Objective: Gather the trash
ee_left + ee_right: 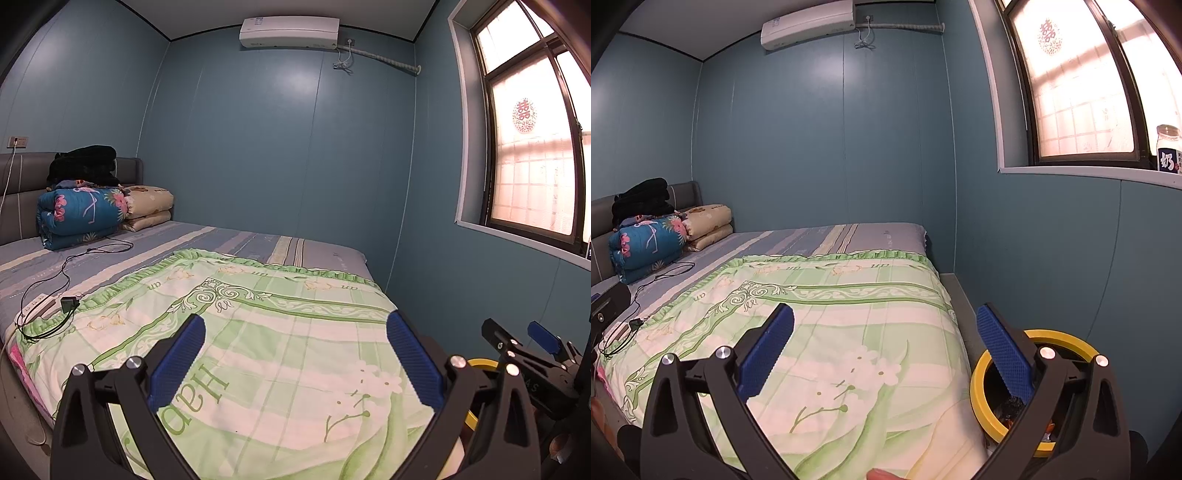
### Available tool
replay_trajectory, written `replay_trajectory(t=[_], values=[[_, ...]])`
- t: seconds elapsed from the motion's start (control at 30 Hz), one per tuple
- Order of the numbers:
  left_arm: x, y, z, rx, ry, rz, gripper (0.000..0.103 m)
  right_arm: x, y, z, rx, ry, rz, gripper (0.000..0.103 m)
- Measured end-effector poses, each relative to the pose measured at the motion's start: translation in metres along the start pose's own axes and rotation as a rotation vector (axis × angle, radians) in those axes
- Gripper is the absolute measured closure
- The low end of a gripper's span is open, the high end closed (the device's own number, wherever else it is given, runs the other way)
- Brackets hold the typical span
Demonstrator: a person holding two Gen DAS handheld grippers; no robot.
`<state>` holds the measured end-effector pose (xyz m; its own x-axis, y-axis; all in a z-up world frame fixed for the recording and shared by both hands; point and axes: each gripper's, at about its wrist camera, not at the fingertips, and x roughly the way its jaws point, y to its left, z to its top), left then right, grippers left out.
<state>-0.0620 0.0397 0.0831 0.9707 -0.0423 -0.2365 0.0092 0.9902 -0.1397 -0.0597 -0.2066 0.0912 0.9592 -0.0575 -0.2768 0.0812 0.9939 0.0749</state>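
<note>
With both the left gripper (pixel 291 358) and right gripper (pixel 884 350) spread wide and empty, light crumpled trash is seen inside the yellow-rimmed bin (pixel 982 384) beside the right fingers (pixel 1004 354), best pinched gently.

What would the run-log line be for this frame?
left tool: open, empty | right tool: open, empty | yellow-rimmed bin: beside bed | no trash on bed

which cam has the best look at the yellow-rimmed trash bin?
Right wrist. The yellow-rimmed trash bin shows most of its ring and some contents, beside the bed, partly behind the open right tongs. Left wrist catches only a sliver of rim behind the open left tongs.
</note>
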Motion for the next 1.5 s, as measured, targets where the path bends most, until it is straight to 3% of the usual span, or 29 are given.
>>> replay_trajectory(t=[1.5], values=[[0.0047, -0.0054, -0.0077, 0.017, 0.021, -0.033, 0.008, 0.0078, -0.0021, -0.0064, 0.021, 0.045, -0.004, 0.008]])
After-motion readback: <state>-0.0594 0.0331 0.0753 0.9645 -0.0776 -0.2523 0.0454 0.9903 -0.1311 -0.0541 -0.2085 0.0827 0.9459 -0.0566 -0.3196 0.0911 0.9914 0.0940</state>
